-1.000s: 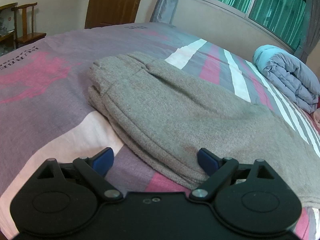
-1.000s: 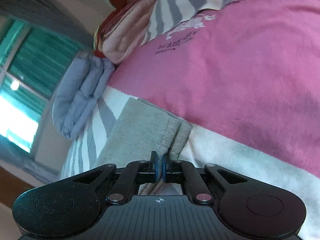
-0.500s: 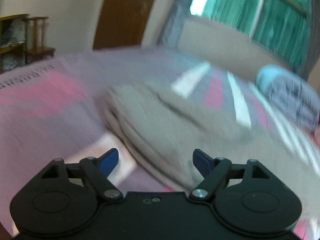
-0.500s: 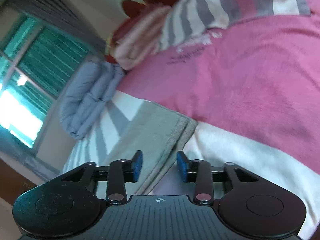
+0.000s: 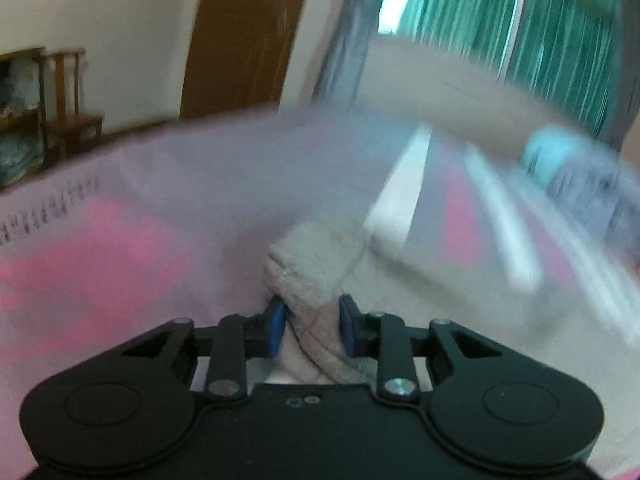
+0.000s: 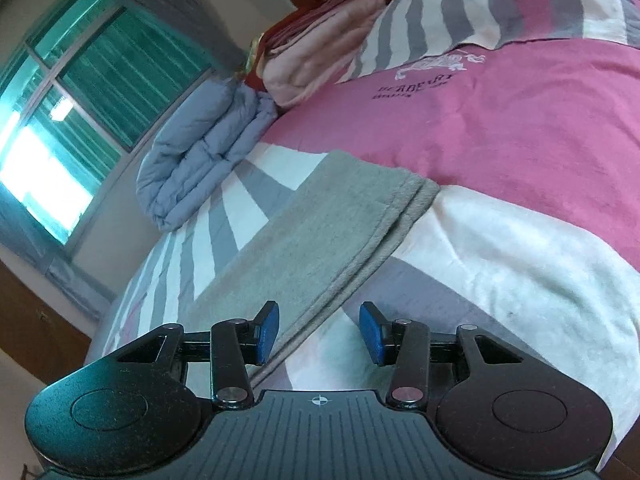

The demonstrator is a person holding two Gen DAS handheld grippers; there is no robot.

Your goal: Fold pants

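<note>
Two claws, seemingly one pants (image 6: 320,236)

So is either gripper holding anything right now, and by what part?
The left gripper is closing on a bunched fold of the grey pants at their near end. The right gripper is open, holding nothing.

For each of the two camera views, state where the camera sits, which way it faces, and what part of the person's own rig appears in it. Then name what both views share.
Left wrist: on the left gripper, facing along the bed toward a door and window; its jaws are closing on a bunched fold of the grey pants.
Right wrist: on the right gripper, rolled, facing pillows and the window; jaws open, pants edge between the pads, untouched.
Shared: the grey pants, bed, green-curtained window, folded blue-grey quilt.
</note>
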